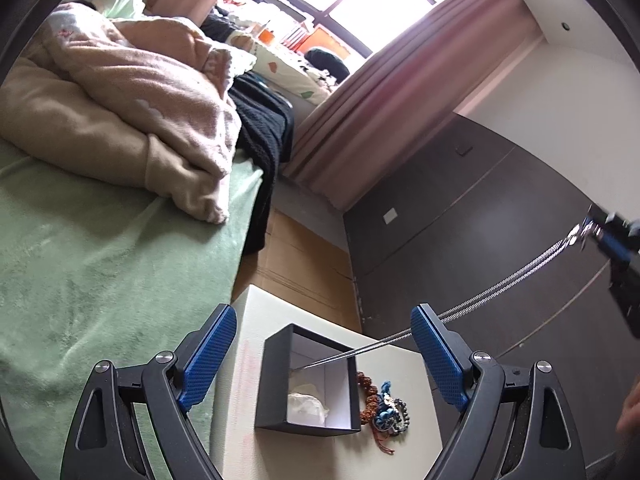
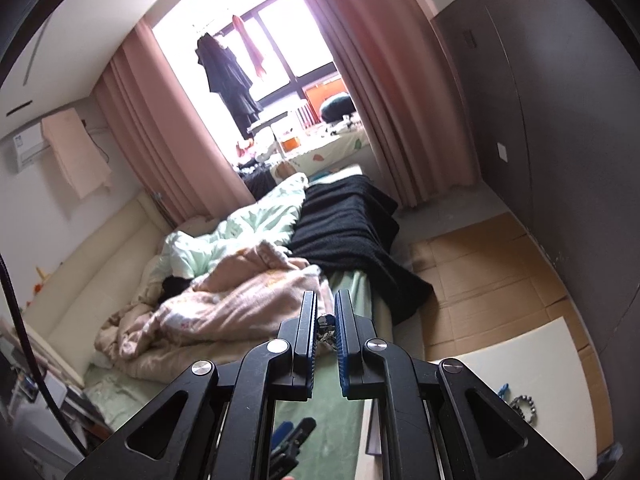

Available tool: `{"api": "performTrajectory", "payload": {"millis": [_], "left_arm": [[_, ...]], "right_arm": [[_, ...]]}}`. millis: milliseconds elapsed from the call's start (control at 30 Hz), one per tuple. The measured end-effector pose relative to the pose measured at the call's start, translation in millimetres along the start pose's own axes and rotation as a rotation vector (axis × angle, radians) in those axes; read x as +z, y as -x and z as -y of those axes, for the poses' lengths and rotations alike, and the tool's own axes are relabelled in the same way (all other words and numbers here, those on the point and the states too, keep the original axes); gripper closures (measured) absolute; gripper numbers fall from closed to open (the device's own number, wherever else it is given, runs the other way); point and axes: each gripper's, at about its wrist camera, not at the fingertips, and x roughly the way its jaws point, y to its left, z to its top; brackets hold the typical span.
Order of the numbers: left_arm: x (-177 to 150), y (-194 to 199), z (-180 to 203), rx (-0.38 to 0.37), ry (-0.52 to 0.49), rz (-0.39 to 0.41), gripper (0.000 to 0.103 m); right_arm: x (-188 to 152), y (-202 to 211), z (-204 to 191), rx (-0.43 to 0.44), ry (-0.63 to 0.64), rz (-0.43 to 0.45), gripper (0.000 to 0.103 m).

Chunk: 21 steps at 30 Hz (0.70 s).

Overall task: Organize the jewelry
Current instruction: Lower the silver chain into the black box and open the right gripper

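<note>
An open black jewelry box (image 1: 310, 388) with a white lining stands on a white board (image 1: 256, 320). A silver chain necklace (image 1: 500, 288) hangs stretched from my right gripper (image 1: 600, 236) at the upper right down into the box. My left gripper (image 1: 320, 344) is open and empty, its blue pads on either side of the box. A pile of beaded bracelets (image 1: 382, 404) lies right of the box. In the right wrist view my right gripper (image 2: 326, 320) is shut on the necklace's end (image 2: 326, 326). A bead bracelet (image 2: 524, 404) shows at the lower right.
A bed with a green sheet (image 1: 100, 260), a pink quilt (image 1: 152, 92) and a black blanket (image 1: 264, 132) lies to the left. Cardboard (image 1: 304, 252) covers the floor. A dark wardrobe (image 1: 460, 208) stands on the right, pink curtains (image 1: 372, 112) behind.
</note>
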Motion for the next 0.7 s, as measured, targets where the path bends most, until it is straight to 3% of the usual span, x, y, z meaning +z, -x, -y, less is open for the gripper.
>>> {"api": "performTrajectory", "payload": {"millis": [167, 233, 300, 533, 600, 700], "left_arm": [[5.5, -0.5, -13.6, 0.013, 0.058, 0.004, 0.014], [6.5, 0.6, -15.8, 0.016, 0.065, 0.004, 0.014], [6.3, 1.0, -14.7, 0.016, 0.058, 0.001, 0.014], [-1.5, -5.5, -0.8, 0.024, 0.014, -0.011, 0.014], [-5.7, -7.9, 6.7, 0.023, -0.006, -0.013, 0.014], [-14.5, -14.8, 19.2, 0.017, -0.038, -0.035, 0.014]], "right_arm": [[-32.0, -49.2, 15.3, -0.028, -0.012, -0.119, 0.092], [-45.8, -72.1, 24.7, -0.033, -0.023, -0.197, 0.081], [-59.2, -87.7, 36.6, -0.034, -0.043, -0.253, 0.049], [-78.7, -80.4, 69.8, -0.067, -0.047, -0.275, 0.045], [-81.3, -68.3, 81.9, -0.073, -0.052, -0.254, 0.033], [-85.8, -51.7, 101.5, -0.095, -0.065, -0.222, 0.022]]}}
